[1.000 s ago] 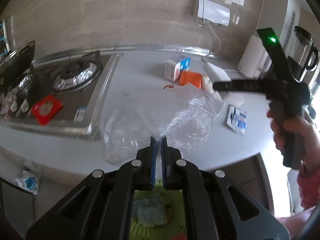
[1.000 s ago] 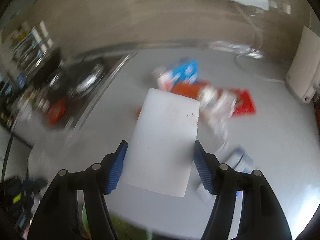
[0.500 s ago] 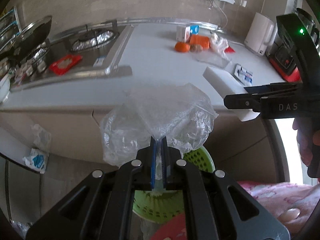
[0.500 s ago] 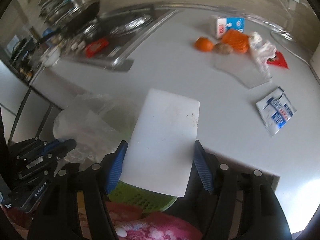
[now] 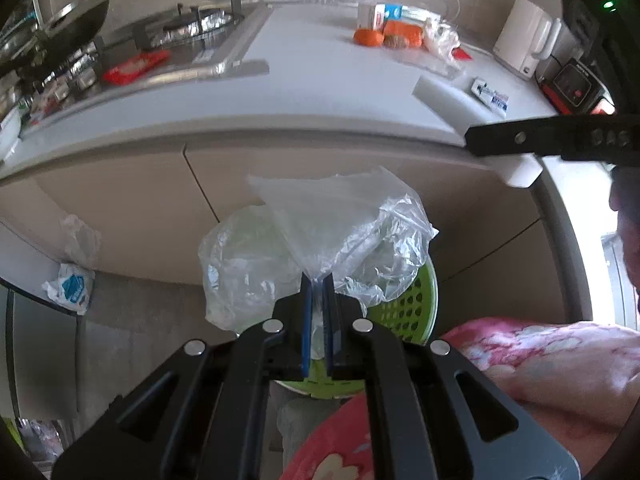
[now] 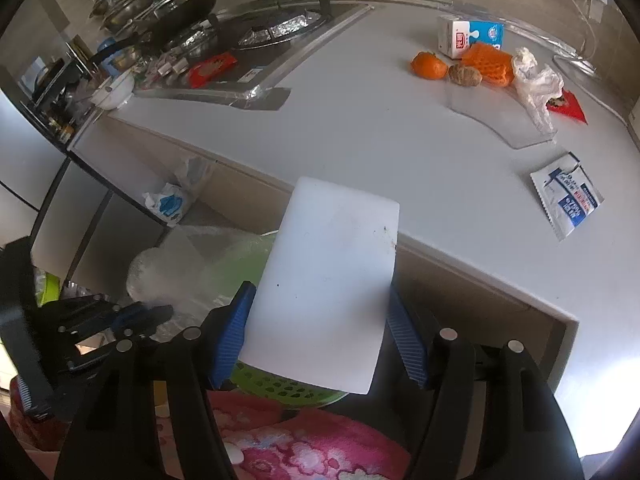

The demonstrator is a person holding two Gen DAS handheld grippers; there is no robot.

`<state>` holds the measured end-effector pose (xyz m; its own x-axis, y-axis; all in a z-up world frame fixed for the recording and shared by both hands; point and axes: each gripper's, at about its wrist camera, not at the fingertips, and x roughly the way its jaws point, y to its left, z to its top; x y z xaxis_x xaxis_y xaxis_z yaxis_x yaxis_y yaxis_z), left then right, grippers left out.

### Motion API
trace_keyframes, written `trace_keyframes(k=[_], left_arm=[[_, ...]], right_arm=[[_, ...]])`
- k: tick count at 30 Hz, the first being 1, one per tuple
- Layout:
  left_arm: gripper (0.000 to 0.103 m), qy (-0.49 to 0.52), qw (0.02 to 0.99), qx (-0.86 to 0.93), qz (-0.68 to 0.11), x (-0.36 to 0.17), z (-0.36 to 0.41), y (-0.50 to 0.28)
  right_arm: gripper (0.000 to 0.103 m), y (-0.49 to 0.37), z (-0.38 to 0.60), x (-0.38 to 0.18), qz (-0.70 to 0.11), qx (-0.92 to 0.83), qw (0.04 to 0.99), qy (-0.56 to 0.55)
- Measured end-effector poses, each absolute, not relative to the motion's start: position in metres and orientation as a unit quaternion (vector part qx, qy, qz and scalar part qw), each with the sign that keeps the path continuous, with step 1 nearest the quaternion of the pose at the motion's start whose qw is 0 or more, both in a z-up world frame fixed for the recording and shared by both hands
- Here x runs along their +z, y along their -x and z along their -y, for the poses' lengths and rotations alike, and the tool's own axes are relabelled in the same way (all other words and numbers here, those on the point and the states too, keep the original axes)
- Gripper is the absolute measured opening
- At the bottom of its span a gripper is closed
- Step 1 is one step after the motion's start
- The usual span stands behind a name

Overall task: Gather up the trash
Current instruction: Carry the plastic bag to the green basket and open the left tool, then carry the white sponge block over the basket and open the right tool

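our left gripper (image 5: pixel 317 280) is clenched on the clear plastic bag (image 5: pixel 320 240), our right gripper (image 6: pixel 318 316) grasps the white foam block (image 6: pixel 328 280); both hang over the green basket (image 5: pixel 404 304) at six o'clock. we should release squarely above it. more trash waits on the counter (image 6: pixel 380 128) at twelve.

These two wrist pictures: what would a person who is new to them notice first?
First, the white foam block, held between the blue pads of the right hand-held gripper in front of the counter edge. Next, the crumpled clear plastic bag, pinched in the shut left hand-held gripper over the green perforated basket. Farther back, the orange fruit lies on the white counter.
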<state>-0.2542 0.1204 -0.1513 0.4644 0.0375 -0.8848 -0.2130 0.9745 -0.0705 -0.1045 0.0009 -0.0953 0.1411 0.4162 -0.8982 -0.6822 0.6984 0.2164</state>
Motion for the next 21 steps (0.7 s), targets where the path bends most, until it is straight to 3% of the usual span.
trace_keyframes(k=[6,8,10,12,21], left_arm=[[0.005,0.106,0.833,0.068,-0.539,-0.172,-0.125,0.248],[0.010,0.106,0.828,0.068,-0.547,-0.176,-0.125,0.246],[0.029,0.104,0.828,0.067,-0.546,-0.177,-0.124,0.246],[0.040,0.099,0.833,0.070,-0.540,-0.174,-0.124,0.246],[0.044,0.090,0.839,0.077,-0.532,-0.166,-0.123,0.244]], right_arm=[[0.066,0.106,-0.003,-0.094,-0.541,0.371,0.744,0.126],[0.066,0.106,-0.003,-0.095,-0.542,0.370,0.744,0.126],[0.066,0.106,-0.003,-0.095,-0.542,0.369,0.744,0.125],[0.066,0.105,-0.002,-0.096,-0.543,0.369,0.744,0.125],[0.066,0.106,-0.004,-0.099,-0.547,0.376,0.737,0.128]])
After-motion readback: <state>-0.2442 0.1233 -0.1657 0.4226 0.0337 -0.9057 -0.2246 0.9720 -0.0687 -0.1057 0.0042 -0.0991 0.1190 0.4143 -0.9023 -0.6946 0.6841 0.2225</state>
